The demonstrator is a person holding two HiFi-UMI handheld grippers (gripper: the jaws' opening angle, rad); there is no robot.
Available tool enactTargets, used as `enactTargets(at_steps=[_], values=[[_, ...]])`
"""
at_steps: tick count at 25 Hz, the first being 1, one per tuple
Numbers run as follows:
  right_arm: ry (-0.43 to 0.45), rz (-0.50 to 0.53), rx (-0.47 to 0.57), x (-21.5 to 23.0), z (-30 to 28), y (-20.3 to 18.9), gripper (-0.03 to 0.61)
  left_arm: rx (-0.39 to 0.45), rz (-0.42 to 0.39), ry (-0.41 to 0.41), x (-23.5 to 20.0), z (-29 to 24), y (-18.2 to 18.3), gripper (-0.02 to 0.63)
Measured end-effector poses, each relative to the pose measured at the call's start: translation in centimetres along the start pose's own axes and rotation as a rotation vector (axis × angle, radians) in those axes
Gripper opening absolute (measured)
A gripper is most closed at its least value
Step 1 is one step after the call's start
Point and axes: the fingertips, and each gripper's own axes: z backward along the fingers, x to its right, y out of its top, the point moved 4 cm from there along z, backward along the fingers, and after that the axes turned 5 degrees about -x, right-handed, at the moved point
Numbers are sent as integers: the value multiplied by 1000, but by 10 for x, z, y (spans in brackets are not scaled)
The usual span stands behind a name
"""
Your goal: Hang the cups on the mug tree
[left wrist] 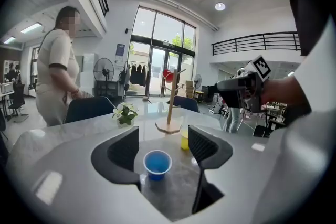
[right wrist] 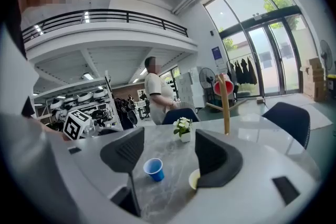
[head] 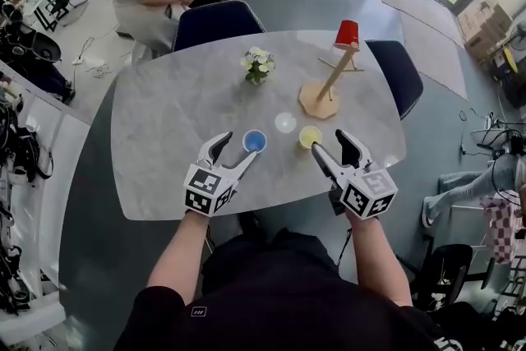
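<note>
Our left gripper (head: 236, 148) and right gripper (head: 329, 141) hold their jaws apart, empty. The blue cup (head: 255, 141) sits at twelve o'clock between the left jaws (untouched); we should centre, then squeeze gently lest it crush.

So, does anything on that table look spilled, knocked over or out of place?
Nothing stands out. The blue cup and yellow cup stand upright on the table, the red cup hangs on the mug tree, and the little plant is upright. No spill shows.

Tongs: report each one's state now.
Left tongs: open, holding nothing.
Right tongs: open, holding nothing.
</note>
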Motion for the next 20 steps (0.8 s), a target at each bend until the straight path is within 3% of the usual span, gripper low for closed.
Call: enactTargets(at_steps=[7, 14, 20], values=[[-6, -30, 20, -3, -32, 0, 278, -44, -12, -92, -17, -34, -43, 318], [-1, -56, 14, 4, -36, -20, 278, -134, -42, -109, -14, -65, -86, 389], [0, -73, -1, 17, -39, -40, 278, -142, -11, -76, -28, -95, -107, 399]])
